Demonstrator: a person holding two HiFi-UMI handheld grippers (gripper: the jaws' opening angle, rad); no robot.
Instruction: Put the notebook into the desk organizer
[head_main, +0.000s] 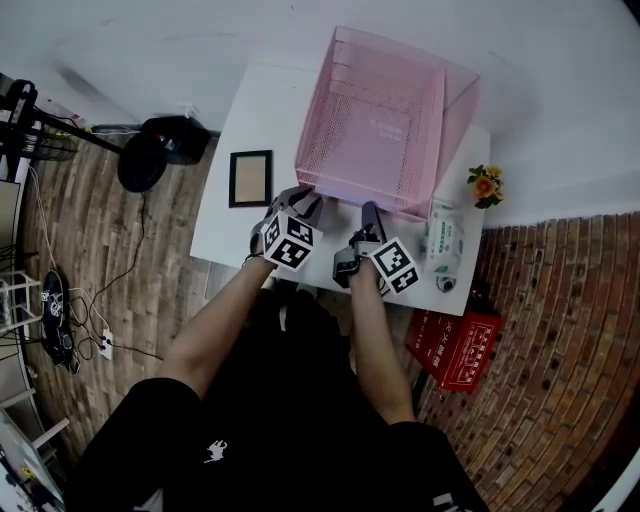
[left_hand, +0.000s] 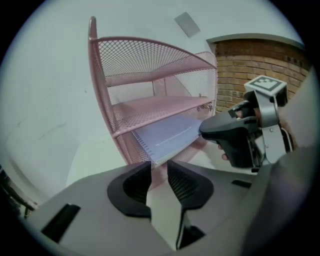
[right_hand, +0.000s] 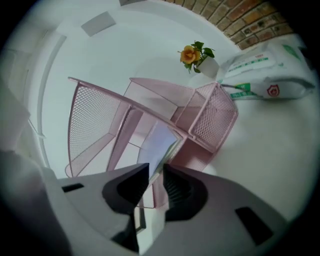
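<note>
A pink mesh desk organizer (head_main: 330, 130) with tiered shelves stands on the white table (head_main: 255, 110). In the left gripper view a pale blue spiral notebook (left_hand: 167, 135) lies partly inside the lowest tier of the organizer (left_hand: 145, 60), its near corner sticking out. My left gripper (left_hand: 159, 164) is right at that corner; its jaws stand slightly apart with pink mesh showing through the gap. My right gripper (right_hand: 156, 170) has the edge of the notebook (right_hand: 159, 140) running between its jaws, which look closed on it. Both grippers (head_main: 298, 203) (head_main: 370, 213) sit at the organizer's front.
A dark picture frame (head_main: 250, 178) lies left of the organizer. A small pot of flowers (head_main: 485, 185) and a tissue packet (head_main: 443, 240) sit at the right. A red box (head_main: 455, 345) is on the floor by the brick wall.
</note>
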